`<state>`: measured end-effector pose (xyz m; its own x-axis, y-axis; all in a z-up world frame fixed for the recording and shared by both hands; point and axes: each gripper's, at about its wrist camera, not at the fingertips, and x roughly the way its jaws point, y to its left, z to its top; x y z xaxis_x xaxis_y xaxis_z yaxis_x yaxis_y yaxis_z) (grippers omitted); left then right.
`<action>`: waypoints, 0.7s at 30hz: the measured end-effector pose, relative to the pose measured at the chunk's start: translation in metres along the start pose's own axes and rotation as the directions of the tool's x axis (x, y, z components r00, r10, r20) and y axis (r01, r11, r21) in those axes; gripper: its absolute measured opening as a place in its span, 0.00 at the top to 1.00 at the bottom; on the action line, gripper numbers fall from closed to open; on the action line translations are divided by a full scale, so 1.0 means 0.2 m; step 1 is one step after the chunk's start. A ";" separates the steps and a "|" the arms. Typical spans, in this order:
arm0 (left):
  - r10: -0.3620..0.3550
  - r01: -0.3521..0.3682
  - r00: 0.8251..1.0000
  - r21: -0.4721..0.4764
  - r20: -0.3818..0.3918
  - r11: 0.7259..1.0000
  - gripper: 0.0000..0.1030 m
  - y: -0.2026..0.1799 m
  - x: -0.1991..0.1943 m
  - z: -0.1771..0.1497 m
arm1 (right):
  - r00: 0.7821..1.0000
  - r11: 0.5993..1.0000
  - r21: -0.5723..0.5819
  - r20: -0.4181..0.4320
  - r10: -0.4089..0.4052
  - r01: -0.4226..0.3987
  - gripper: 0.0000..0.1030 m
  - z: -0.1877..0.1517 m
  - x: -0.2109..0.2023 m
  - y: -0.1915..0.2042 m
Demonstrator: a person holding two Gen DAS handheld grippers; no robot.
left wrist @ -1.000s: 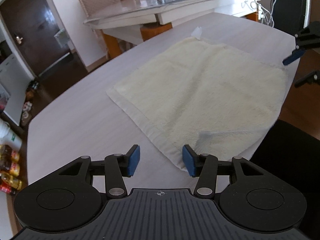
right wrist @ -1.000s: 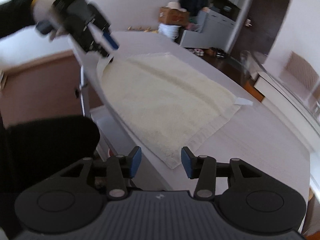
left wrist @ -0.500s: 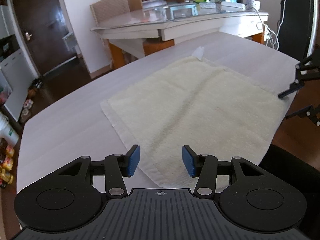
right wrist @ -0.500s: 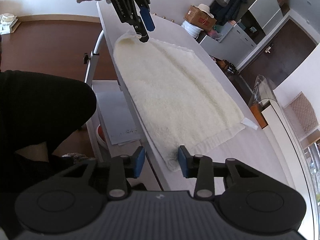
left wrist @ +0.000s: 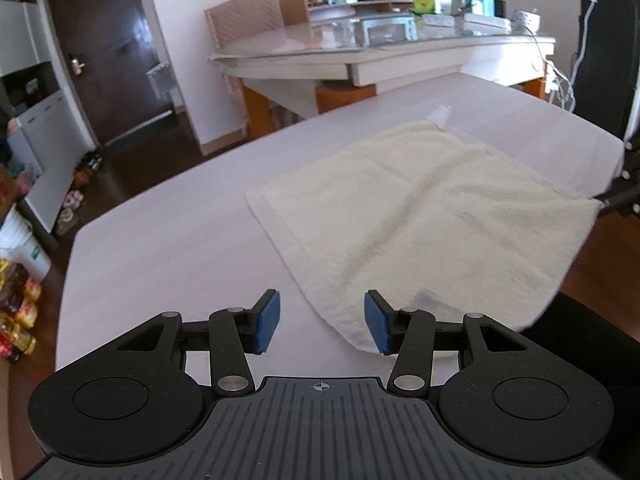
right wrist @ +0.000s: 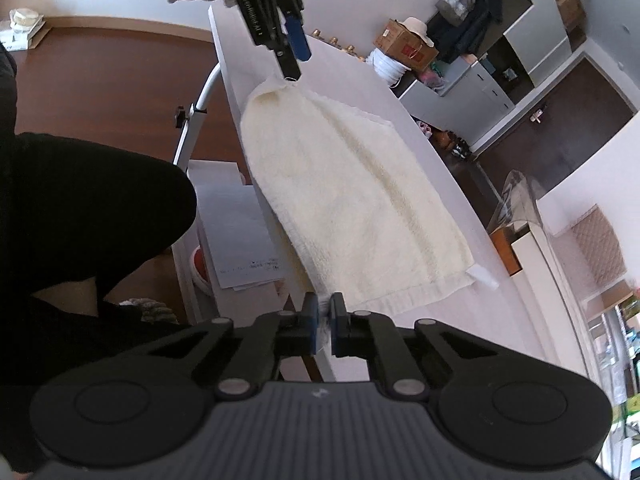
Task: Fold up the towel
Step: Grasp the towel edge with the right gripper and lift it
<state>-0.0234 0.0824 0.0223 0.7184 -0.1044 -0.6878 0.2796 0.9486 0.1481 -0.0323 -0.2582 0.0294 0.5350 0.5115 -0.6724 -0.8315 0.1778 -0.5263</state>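
A cream towel (left wrist: 432,216) lies spread on the pale table (left wrist: 168,248), its near edge hanging past the table's front edge. My left gripper (left wrist: 322,322) is open, with the towel's near corner (left wrist: 360,336) between its blue pads. It also shows in the right wrist view (right wrist: 294,62), over the towel's far corner. My right gripper (right wrist: 324,322) is shut on the towel's other near corner (right wrist: 325,305), and lifts it slightly. In the left wrist view the right gripper's tip (left wrist: 616,200) pinches that corner at the far right.
A glass-topped table (left wrist: 384,44) with an oven and clutter stands behind. A chair (left wrist: 244,20) is beside it. Bottles (left wrist: 16,312) sit on the floor at left. My dark-clothed leg (right wrist: 80,208) and papers (right wrist: 236,236) lie below the table's front edge.
My right gripper has closed on the towel's corner and raised it. My left gripper has moved up to the other near corner, still open.
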 end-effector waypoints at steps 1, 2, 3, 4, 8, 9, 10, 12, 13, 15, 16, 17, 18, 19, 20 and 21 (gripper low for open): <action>0.007 -0.007 1.000 -0.007 0.000 1.000 0.51 0.01 0.01 0.01 | 1.000 1.000 -0.010 -0.002 -0.004 0.004 0.93 0.01 0.00 0.01; -0.004 0.004 1.000 -0.001 -0.003 1.000 0.51 0.01 0.02 0.02 | 1.000 1.000 -0.019 -0.004 -0.007 0.007 0.93 0.01 0.00 0.01; -0.024 0.024 1.000 0.010 -0.008 1.000 0.51 0.00 0.05 0.04 | 1.000 1.000 -0.019 -0.005 -0.009 0.009 0.93 0.01 0.00 0.01; -0.046 0.046 0.999 0.025 -0.015 0.999 0.51 -0.01 0.07 0.05 | 1.000 1.000 -0.013 -0.006 -0.011 0.011 0.93 0.01 0.00 0.00; -0.096 0.100 0.994 0.091 -0.047 0.991 0.51 -0.06 0.07 0.05 | 1.000 1.000 0.007 -0.009 -0.022 0.022 0.93 0.00 0.00 -0.02; -0.097 0.104 0.993 0.115 -0.065 0.988 0.50 -0.07 0.06 0.04 | 1.000 1.000 0.010 -0.009 -0.024 0.025 0.93 0.00 0.00 -0.02; -0.096 0.107 0.992 0.135 -0.081 0.985 0.50 -0.07 0.03 0.02 | 0.999 0.999 0.017 -0.008 -0.031 0.031 0.93 0.00 0.00 -0.03; -0.097 0.110 0.990 0.143 -0.099 0.983 0.50 -0.06 -0.02 -0.01 | 0.999 0.999 0.025 -0.005 -0.038 0.038 0.93 0.01 0.00 -0.04; -0.093 0.107 0.990 0.144 -0.102 0.984 0.49 -0.06 -0.03 -0.02 | 0.999 0.999 0.035 0.004 -0.040 0.040 0.93 0.01 -0.01 -0.04; -0.080 0.094 0.991 0.138 -0.104 0.986 0.49 -0.05 -0.06 -0.04 | 0.999 0.997 0.054 0.016 -0.048 0.047 0.93 0.02 0.00 -0.06; -0.075 0.088 0.992 0.128 -0.100 0.988 0.48 -0.05 -0.07 -0.05 | 0.999 0.997 0.060 0.019 -0.050 0.049 0.93 0.03 0.00 -0.07; -0.068 0.079 0.994 0.119 -0.091 0.990 0.47 -0.05 -0.06 -0.05 | 0.999 0.997 0.060 0.022 -0.045 0.044 0.93 0.04 0.01 -0.07; -0.064 0.074 0.994 0.112 -0.084 0.991 0.47 -0.05 -0.05 -0.04 | 0.999 0.997 0.059 0.026 -0.041 0.039 0.93 0.04 0.01 -0.07; -0.063 0.071 0.995 0.106 -0.080 0.992 0.47 -0.05 -0.04 -0.04 | 0.999 0.998 0.056 0.027 -0.038 0.036 0.93 0.05 0.02 -0.07; -0.060 0.067 0.996 0.100 -0.073 0.993 0.47 -0.05 -0.03 -0.03 | 0.999 0.998 0.053 0.027 -0.033 0.032 0.93 0.05 0.02 -0.07; -0.056 0.063 0.996 0.102 -0.066 0.993 0.47 -0.06 0.00 -0.02 | 0.999 0.998 0.051 0.026 -0.030 0.029 0.93 0.05 0.03 -0.06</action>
<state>-0.0287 0.0723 0.0185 0.6578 -0.1376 -0.7405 0.3876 0.9048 0.1762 -0.0202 -0.2491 0.0378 0.5557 0.5280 -0.6422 -0.8223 0.2348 -0.5184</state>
